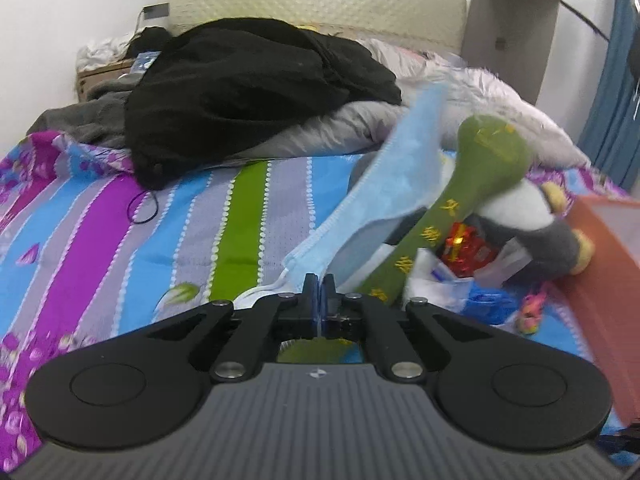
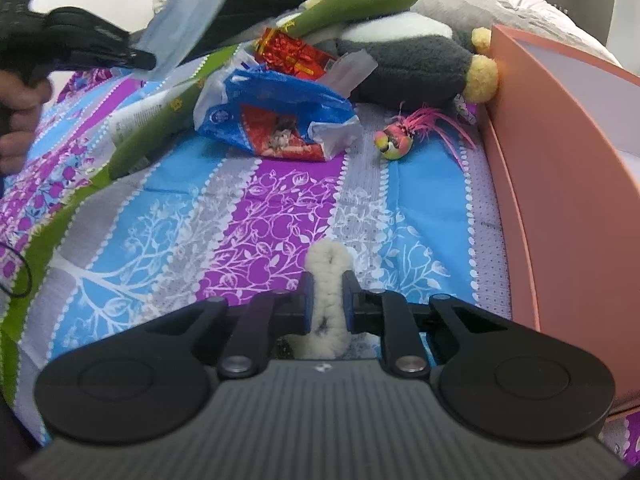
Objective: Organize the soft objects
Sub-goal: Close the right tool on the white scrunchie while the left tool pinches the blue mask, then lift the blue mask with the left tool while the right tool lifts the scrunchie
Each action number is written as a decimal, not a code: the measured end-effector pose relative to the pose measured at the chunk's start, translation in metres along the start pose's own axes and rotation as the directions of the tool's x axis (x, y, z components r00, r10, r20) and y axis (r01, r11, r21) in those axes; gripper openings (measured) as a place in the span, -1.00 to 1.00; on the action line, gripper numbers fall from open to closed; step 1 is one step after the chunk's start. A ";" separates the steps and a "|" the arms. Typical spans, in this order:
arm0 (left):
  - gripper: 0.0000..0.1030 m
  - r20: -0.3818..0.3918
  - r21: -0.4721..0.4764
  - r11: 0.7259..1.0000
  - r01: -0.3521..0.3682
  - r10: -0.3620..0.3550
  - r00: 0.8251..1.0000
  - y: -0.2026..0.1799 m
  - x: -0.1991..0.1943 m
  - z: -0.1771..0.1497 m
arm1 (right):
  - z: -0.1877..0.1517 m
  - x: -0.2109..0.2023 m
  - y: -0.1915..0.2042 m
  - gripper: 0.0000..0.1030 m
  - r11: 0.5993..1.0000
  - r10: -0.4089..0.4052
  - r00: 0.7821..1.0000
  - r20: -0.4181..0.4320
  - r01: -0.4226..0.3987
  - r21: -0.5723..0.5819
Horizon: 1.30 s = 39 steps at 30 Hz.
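Pickup step: left gripper (image 1: 319, 285) clamps blue face mask (image 1: 394, 168), right gripper (image 2: 328, 286) pinches fleece piece (image 2: 326, 276); next, probably carry both right to pink box (image 2: 560, 152).

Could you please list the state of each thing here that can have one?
left gripper: shut on the blue face mask, lifted off the bed.
right gripper: shut on the cream fleece piece.
blue plastic bag: lying open, crumpled.
pink box: open.
penguin plush: lying on its side.
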State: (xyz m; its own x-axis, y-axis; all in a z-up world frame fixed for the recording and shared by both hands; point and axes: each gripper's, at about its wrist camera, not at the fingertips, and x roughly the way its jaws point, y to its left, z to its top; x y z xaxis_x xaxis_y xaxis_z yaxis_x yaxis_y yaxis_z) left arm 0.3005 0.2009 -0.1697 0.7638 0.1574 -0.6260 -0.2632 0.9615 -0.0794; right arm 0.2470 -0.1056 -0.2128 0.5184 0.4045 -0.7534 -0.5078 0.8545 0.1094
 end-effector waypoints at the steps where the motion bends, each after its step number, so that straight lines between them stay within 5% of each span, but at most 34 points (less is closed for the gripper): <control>1: -0.97 0.004 -0.011 1.000 0.008 -0.008 1.000 -0.001 -0.010 -0.001 | 0.000 -0.002 0.000 -0.64 1.000 0.001 1.000 0.005 -0.001 0.001; 13: -0.98 -0.012 -0.125 0.985 0.118 -0.120 0.993 -0.036 -0.112 -0.045 | -0.015 -0.032 0.000 -0.64 1.000 0.012 0.999 0.040 -0.013 0.024; 19: -0.98 -0.109 -0.222 0.948 0.228 -0.257 0.960 -0.062 -0.130 -0.086 | -0.025 -0.040 0.003 -0.64 0.999 0.022 0.999 0.039 -0.023 0.025; 24: -0.98 -0.222 -0.293 0.925 0.240 -0.310 0.924 -0.081 -0.118 -0.135 | -0.036 -0.036 -0.001 -0.64 1.000 0.014 1.000 -0.006 -0.014 0.016; 33: -0.95 -0.294 -0.296 0.947 0.124 -0.214 0.931 -0.079 -0.089 -0.167 | -0.035 -0.031 0.000 -0.64 1.000 0.005 0.999 -0.037 -0.006 -0.014; 37: -0.49 -0.319 -0.257 0.963 0.079 -0.162 0.934 -0.075 -0.084 -0.169 | -0.034 -0.028 0.003 -0.64 1.000 0.008 0.999 -0.043 -0.008 -0.005; 39: -0.44 -0.306 -0.250 0.964 0.087 -0.164 0.938 -0.076 -0.082 -0.170 | -0.034 -0.027 0.004 -0.64 1.000 0.008 0.999 -0.045 -0.009 -0.011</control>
State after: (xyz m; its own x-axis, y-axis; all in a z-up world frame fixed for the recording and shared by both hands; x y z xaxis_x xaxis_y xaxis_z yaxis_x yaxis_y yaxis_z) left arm 0.1577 0.0762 -0.2436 0.5791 -0.0786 -0.8114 -0.3351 0.8845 -0.3248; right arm 0.2075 -0.1240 -0.2137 0.4825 0.3962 -0.7812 -0.5195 0.8475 0.1089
